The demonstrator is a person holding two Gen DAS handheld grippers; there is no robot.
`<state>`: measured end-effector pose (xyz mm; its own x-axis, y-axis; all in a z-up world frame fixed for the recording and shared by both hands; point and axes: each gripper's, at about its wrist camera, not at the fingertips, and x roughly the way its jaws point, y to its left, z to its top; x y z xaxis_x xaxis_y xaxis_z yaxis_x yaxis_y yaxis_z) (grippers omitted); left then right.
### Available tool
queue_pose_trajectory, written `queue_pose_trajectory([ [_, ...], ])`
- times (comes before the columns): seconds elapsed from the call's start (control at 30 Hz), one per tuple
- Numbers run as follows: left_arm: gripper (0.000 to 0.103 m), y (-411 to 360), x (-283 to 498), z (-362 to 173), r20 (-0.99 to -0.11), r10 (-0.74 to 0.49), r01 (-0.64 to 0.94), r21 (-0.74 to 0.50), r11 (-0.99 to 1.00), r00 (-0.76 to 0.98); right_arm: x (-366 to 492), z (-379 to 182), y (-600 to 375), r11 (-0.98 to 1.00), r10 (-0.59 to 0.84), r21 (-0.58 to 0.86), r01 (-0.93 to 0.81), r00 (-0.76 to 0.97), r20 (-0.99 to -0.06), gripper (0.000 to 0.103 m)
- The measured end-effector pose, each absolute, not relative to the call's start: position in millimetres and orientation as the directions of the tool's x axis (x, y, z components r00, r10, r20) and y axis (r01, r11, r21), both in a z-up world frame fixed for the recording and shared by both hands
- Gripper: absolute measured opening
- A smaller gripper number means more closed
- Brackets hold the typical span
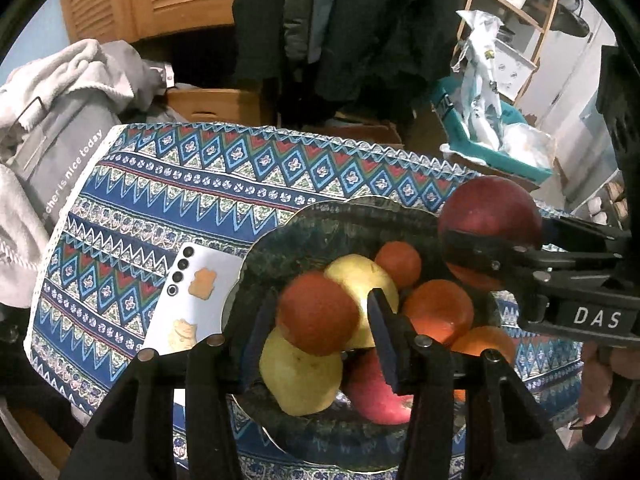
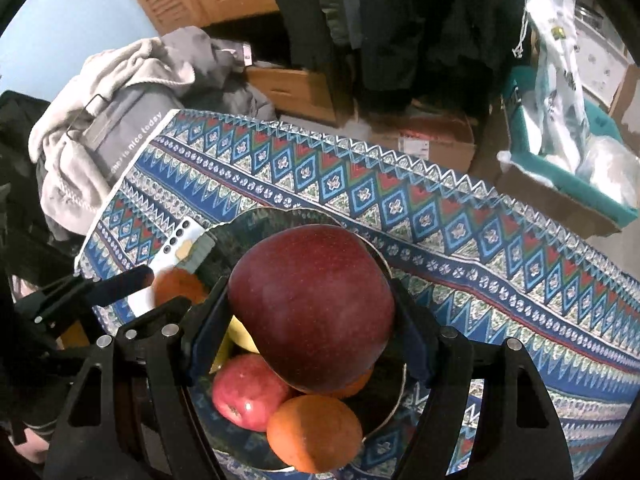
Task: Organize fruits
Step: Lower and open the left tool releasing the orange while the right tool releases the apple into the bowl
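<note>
left gripper (image 1: 320, 320): clamped on orange (image 1: 318, 312), low over the pile in bowl (image 1: 320, 220) | right gripper (image 2: 308, 316): clamped on dark red apple (image 2: 310, 304), above bowl's far side | advice: lower slowly, seat each fruit in a free hollow, release only once supported | risk: roll-off toward phone (image 1: 192, 292)

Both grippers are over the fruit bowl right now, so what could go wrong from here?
1. The bowl is already heaped, so the dark red apple in the right gripper may roll off the pile once released.
2. The orange in the left gripper hangs over the bowl's edge, near the phone; it could drop onto it.
3. The grippers are close together and might collide.
</note>
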<state>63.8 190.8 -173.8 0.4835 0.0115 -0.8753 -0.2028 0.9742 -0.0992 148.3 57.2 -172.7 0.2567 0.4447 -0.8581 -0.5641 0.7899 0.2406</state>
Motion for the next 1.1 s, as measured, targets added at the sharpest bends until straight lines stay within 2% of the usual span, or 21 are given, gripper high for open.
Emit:
queue_pose_trajectory([
  [0.2,0.057,193.7,62.4,-175.7,-0.880,0.018,-0.214,-0.096,0.972,0.475,151.7,-185.3,63.7,0.785,0.438,0.251,-0.567,0.222,-0.871,0.075],
  [0.63,0.057,196.9,52.4,-171.3,-0.880,0.031,-0.224,-0.086,0.971,0.473,156.0,-215.3,78.2,0.787,0.393,0.228,-0.573,0.182,-0.901,0.076],
  [0.97,0.059,200.9,47.4,-167.3,-0.874,0.046,-0.239,-0.081,0.968,0.485,155.1,-204.0,76.9,0.787,0.385,0.191,-0.586,0.225,-0.895,0.079],
  [1.1,0.062,199.8,45.6,-164.3,-0.870,0.046,-0.241,-0.084,0.967,0.491,155.7,-200.2,74.1,0.792,0.384,0.189,-0.581,0.233,-0.894,0.080],
])
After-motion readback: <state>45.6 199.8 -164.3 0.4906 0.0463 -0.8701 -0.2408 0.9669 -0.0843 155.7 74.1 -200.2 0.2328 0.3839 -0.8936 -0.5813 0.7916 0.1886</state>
